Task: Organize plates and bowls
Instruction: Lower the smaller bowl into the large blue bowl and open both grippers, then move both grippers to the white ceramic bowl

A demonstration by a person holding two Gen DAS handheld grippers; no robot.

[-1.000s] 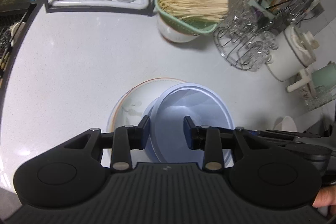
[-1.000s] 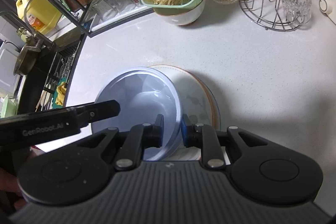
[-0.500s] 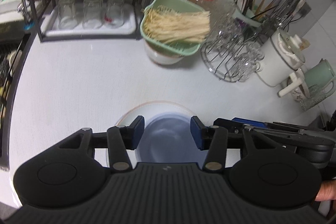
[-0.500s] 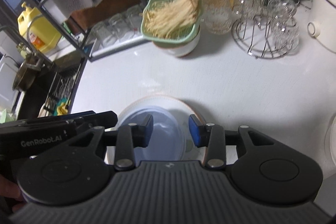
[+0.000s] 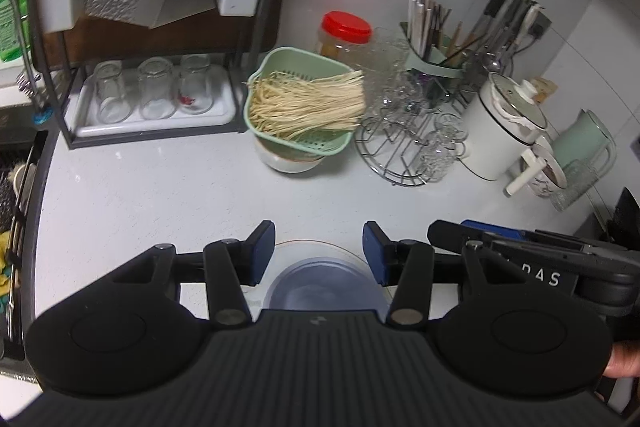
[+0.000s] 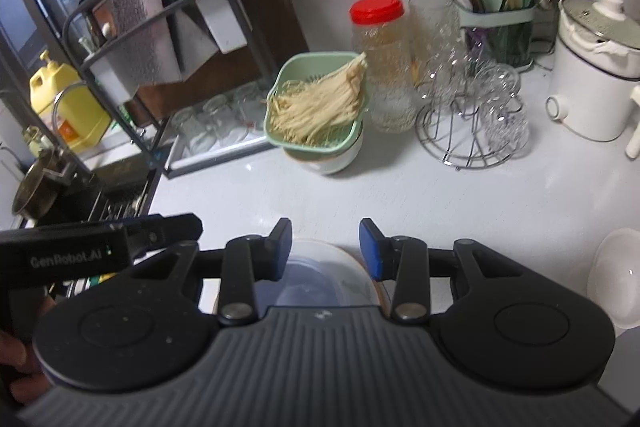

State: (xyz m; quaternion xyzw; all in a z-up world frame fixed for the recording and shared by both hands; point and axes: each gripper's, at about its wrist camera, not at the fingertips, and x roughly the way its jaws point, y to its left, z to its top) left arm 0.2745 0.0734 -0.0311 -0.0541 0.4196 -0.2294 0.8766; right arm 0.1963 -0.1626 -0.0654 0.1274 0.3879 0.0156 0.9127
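Note:
A pale blue bowl (image 5: 324,285) sits in a white plate with a brown rim (image 5: 316,246) on the white counter, partly hidden under both gripper bodies. It also shows in the right wrist view (image 6: 316,283) on the plate (image 6: 362,265). My left gripper (image 5: 319,251) is open and empty, raised above the bowl. My right gripper (image 6: 323,247) is open and empty, also raised above it. A white bowl (image 6: 618,277) stands at the right edge of the right wrist view.
A green colander of noodles (image 5: 304,103) rests on a white bowl (image 5: 290,161) at the back. A wire glass rack (image 5: 408,143), red-lidded jar (image 5: 346,31), utensil holder (image 5: 434,55), white pot (image 5: 504,131) and a tray of glasses (image 5: 154,95) line the back. A sink lies left.
Both grippers have opened wider and pulled up and back from the blue bowl, which stays in the plate. One second ago the right gripper was closed on the bowl's rim.

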